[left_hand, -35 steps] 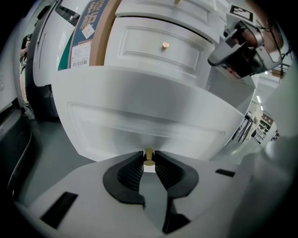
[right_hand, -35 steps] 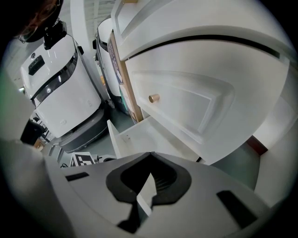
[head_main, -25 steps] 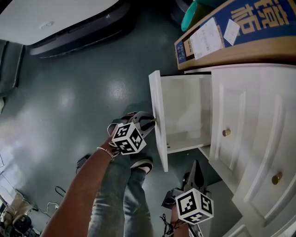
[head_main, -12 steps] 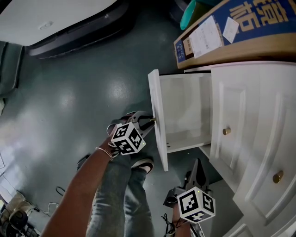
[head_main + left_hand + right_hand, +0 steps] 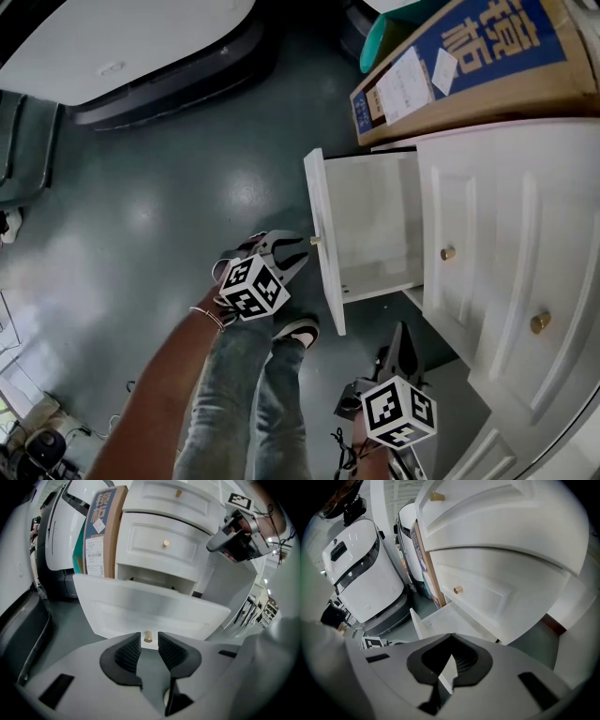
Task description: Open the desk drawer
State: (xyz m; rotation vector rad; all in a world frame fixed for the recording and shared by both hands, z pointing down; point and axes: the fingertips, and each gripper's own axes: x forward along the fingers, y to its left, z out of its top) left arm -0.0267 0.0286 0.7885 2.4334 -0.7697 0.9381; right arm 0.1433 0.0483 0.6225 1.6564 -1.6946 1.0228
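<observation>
The left gripper (image 5: 150, 641) has its jaws apart with a narrow gap; they have just been opening, and they grip nothing. The small brass knob (image 5: 148, 636) sits right in front of its fingertips, in line with the gap, and the ribbed pads (image 5: 128, 654) do not press on it. The knob belongs to the white drawer (image 5: 324, 281), which stands pulled out of the white desk (image 5: 506, 225), with its front panel directly ahead of the left gripper. The right gripper (image 5: 451, 637) has its jaws closed, tips touching, and it holds nothing. It hangs free above the floor, with the drawer ahead of it and the desk front close on its right side.
</observation>
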